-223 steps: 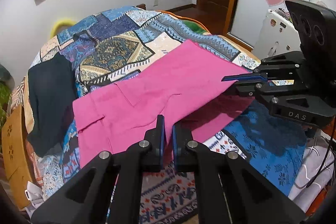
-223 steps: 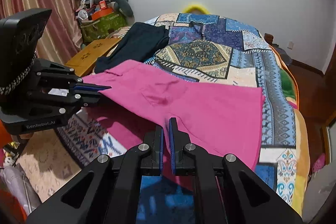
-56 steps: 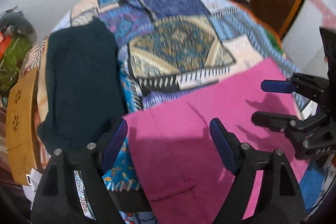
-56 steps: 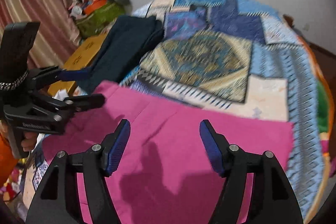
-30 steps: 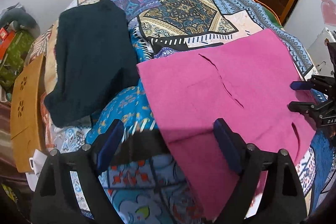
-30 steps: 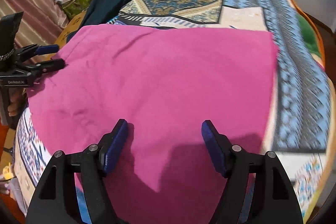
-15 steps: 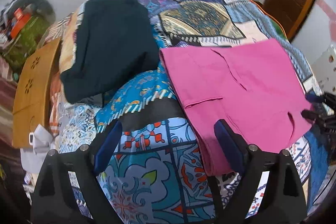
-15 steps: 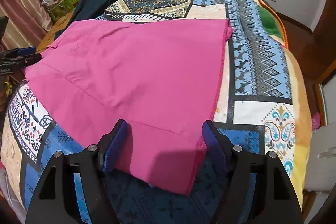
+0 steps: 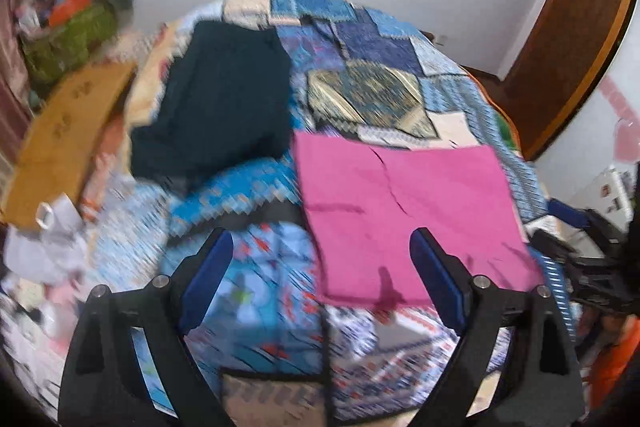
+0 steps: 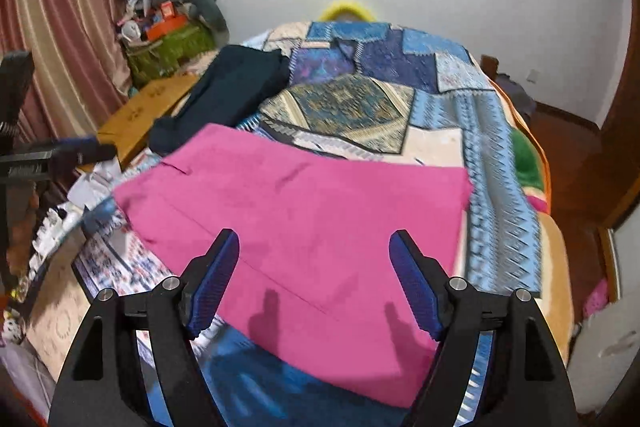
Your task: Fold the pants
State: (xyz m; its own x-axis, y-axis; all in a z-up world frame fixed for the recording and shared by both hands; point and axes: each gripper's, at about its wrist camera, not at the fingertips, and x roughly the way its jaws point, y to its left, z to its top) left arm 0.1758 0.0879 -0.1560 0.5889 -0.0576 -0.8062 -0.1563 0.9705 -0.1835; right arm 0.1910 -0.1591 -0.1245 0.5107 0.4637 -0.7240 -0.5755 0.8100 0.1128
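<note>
Pants (image 10: 304, 227) are laid folded on the bed (image 10: 496, 155), long axis nine-to-three, at twelve o'clock of the released right claw (image 10: 314, 281); left claw (image 9: 320, 281) likewise released.

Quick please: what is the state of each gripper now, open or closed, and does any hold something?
Left gripper: open, holding nothing.
Right gripper: open, holding nothing; the pink pants lie free on the bed.
</note>
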